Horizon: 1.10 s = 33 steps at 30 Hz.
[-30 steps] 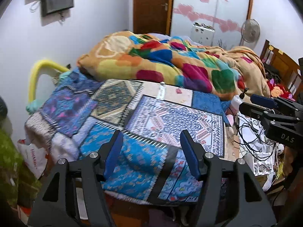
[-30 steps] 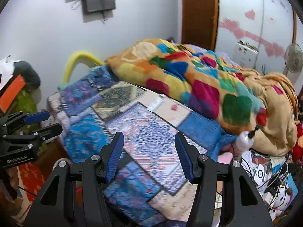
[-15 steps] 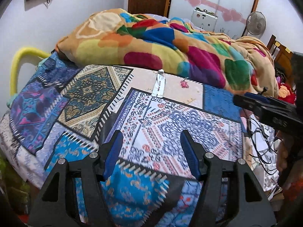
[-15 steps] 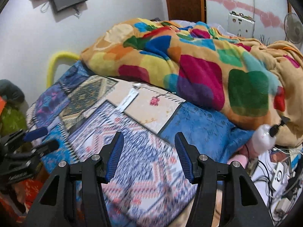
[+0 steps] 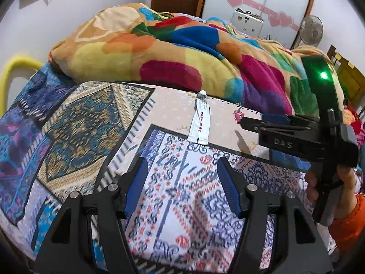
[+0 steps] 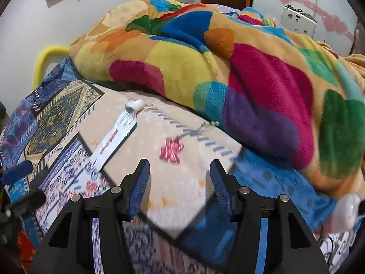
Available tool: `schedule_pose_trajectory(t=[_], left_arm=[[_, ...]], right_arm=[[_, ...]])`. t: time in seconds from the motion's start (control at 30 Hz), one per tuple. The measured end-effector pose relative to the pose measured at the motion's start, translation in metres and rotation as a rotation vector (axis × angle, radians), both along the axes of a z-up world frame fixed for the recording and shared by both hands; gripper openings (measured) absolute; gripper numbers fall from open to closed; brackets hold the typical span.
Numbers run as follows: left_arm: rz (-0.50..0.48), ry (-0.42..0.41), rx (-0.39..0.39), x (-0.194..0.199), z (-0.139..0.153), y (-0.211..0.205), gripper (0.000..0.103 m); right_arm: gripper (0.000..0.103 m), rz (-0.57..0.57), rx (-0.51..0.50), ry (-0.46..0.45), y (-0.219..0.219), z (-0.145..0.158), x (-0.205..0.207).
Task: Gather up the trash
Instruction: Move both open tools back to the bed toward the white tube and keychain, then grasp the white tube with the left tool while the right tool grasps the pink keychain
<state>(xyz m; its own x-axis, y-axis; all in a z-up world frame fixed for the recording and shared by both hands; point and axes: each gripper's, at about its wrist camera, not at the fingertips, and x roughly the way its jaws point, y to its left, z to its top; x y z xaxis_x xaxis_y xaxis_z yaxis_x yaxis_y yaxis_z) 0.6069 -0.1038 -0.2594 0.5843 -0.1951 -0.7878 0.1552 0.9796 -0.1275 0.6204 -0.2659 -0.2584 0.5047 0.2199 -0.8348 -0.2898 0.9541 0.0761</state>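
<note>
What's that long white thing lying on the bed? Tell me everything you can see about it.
The white tube looks like a squeezed-flat toothpaste or ointment tube of soft plastic or foil, with a small white cap at its far end and a crimped flat tail nearest the cameras. Red and dark print runs along it, too small to read. It lies flat on the beige patch of the patterned bedspread, near the colourful blanket but apart from it. Neither claw touches it.

On the bed [image 5: 68, 137] I see a flattened tube [image 5: 200, 123] lying ahead of my left gripper [image 5: 182, 187], with a small wrapper [image 6: 171, 151] to its right. Behind both lies the heaped blanket [image 5: 159, 52]. My right gripper [image 6: 178, 187] hangs just before the wrapper.
</note>
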Motion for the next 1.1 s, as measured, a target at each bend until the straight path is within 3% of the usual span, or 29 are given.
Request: schedule_pose_trajectory(t=[0.2, 0.27, 0.5, 0.63, 0.77, 0.87, 0.97, 1.03, 1.07, 1.1], left_arm=[[-0.007, -0.005, 0.002, 0.018, -0.012, -0.008, 0.062], [-0.023, 0.002, 0.004, 0.025, -0.017, -0.014, 0.062], [-0.091, 0.002, 0.04, 0.048, -0.024, -0.037, 0.062], [-0.08, -0.013, 0.063, 0.062, -0.023, -0.042, 0.062], [-0.066, -0.012, 0.076, 0.073, -0.026, -0.043, 0.054], [-0.073, 0.02, 0.056, 0.078, -0.031, -0.044, 0.054], [-0.064, 0.016, 0.091, 0.079, -0.037, -0.049, 0.053], [-0.06, 0.001, 0.115, 0.078, -0.037, -0.053, 0.046], [-0.068, -0.005, 0.109, 0.077, -0.037, -0.053, 0.034], [-0.066, -0.011, 0.112, 0.076, -0.037, -0.054, 0.028]], right_arm=[[0.032, 0.018, -0.066, -0.067, 0.006, -0.006, 0.004], [0.019, 0.037, -0.062, -0.078, 0.008, -0.006, 0.003], [0.019, 0.037, -0.016, -0.086, -0.009, -0.001, -0.012], [0.019, 0.043, 0.033, -0.083, -0.03, 0.003, -0.031], [0.019, 0.058, 0.026, -0.064, -0.038, -0.001, -0.043], [0.019, 0.061, 0.023, -0.055, -0.042, -0.004, -0.051], [0.019, 0.063, 0.019, -0.057, -0.045, -0.007, -0.06], [0.019, 0.063, 0.009, -0.06, -0.044, -0.007, -0.064], [0.019, 0.064, 0.009, -0.06, -0.044, -0.007, -0.065], [0.019, 0.064, 0.012, -0.058, -0.045, -0.006, -0.066]])
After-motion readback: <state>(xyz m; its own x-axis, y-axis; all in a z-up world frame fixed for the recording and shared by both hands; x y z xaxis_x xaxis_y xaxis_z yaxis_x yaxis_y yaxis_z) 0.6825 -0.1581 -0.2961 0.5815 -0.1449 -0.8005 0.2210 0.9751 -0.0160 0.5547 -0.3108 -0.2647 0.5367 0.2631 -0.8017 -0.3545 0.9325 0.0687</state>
